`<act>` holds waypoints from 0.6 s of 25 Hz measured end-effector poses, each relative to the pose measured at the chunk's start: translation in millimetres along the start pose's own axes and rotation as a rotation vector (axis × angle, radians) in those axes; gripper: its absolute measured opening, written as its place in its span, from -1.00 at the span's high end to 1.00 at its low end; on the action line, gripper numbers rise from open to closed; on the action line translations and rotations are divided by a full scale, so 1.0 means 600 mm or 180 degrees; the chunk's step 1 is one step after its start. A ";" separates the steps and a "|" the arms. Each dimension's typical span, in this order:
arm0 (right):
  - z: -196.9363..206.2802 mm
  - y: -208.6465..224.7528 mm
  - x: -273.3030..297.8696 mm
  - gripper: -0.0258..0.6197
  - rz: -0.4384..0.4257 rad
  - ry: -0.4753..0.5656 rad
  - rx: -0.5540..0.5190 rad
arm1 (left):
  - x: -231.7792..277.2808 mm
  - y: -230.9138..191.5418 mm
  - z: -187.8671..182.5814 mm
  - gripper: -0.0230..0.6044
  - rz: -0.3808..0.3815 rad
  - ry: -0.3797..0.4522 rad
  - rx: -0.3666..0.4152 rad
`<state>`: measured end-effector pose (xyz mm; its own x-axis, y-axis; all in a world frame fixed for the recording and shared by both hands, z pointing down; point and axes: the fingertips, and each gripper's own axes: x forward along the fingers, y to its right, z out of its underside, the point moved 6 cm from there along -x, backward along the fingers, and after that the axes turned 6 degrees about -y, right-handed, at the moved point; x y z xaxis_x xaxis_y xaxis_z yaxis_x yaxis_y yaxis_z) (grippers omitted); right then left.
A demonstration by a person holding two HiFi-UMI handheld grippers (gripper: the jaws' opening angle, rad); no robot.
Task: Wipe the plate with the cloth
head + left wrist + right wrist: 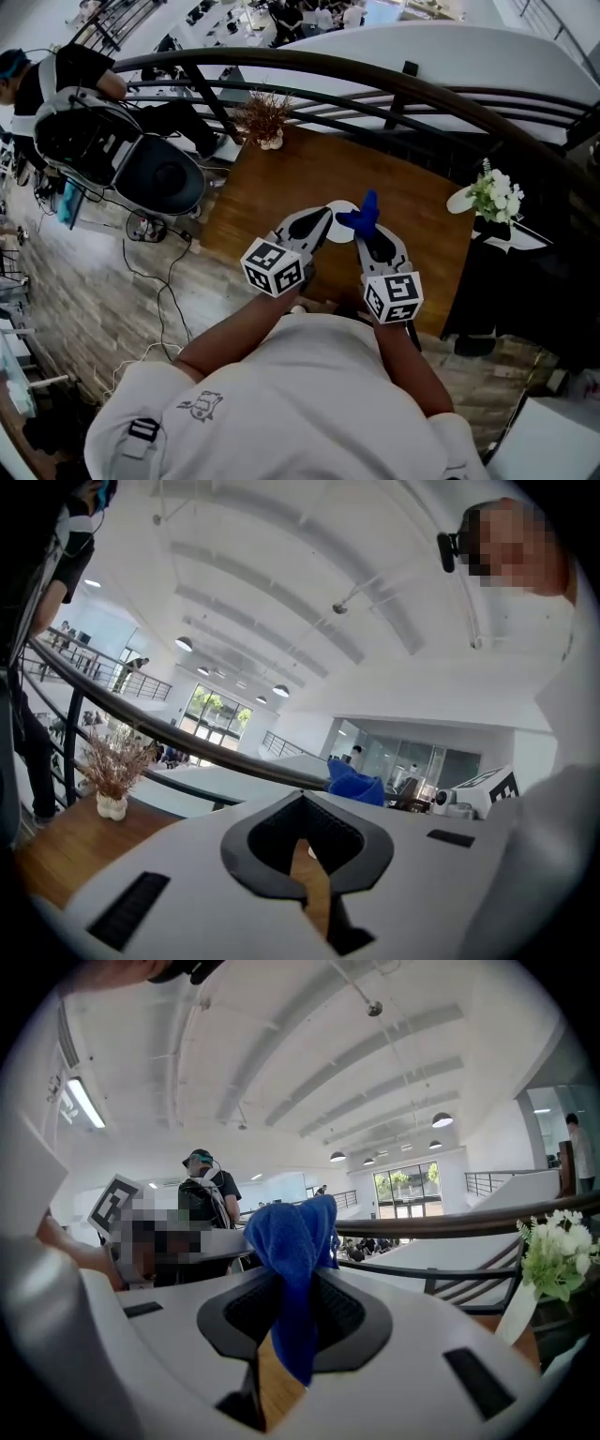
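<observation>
A small white plate (341, 233) lies on the wooden table (281, 183), mostly hidden behind the two gripper heads held above it. My right gripper (368, 223) is shut on a blue cloth (362, 215). In the right gripper view the cloth (292, 1241) bunches above the jaws and hangs down between them. My left gripper (326, 215) is shut with nothing in it. Its jaws meet at a point in the left gripper view (301, 803), where the cloth (354, 782) shows just beyond to the right. Both grippers point nearly level, side by side.
A dried plant in a white vase (263, 117) stands at the table's far left corner. White flowers (497, 195) sit past its right edge. A dark curved railing (375, 80) runs behind the table, and an office chair (159, 173) and floor cables are to the left.
</observation>
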<state>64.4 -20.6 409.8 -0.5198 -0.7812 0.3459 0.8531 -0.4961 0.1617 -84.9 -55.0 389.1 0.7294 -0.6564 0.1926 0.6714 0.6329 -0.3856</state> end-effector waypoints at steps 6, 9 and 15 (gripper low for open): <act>0.013 -0.109 -0.040 0.64 0.0232 0.0236 -0.0010 | -0.109 0.007 -0.001 0.91 0.0155 -0.0065 0.0237; 0.021 -0.172 -0.071 0.64 0.0345 0.0458 -0.0035 | -0.165 0.007 0.012 0.91 0.0170 -0.0081 0.0243; 0.042 -0.254 -0.109 0.64 0.0467 0.0500 -0.0098 | -0.241 0.021 0.029 0.91 0.0257 -0.0044 0.0333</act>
<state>-30.7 115.7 385.8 -0.3928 -0.8941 0.2150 0.9196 -0.3821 0.0911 -179.6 55.3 372.1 0.7829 -0.5964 0.1774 0.6199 0.7233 -0.3041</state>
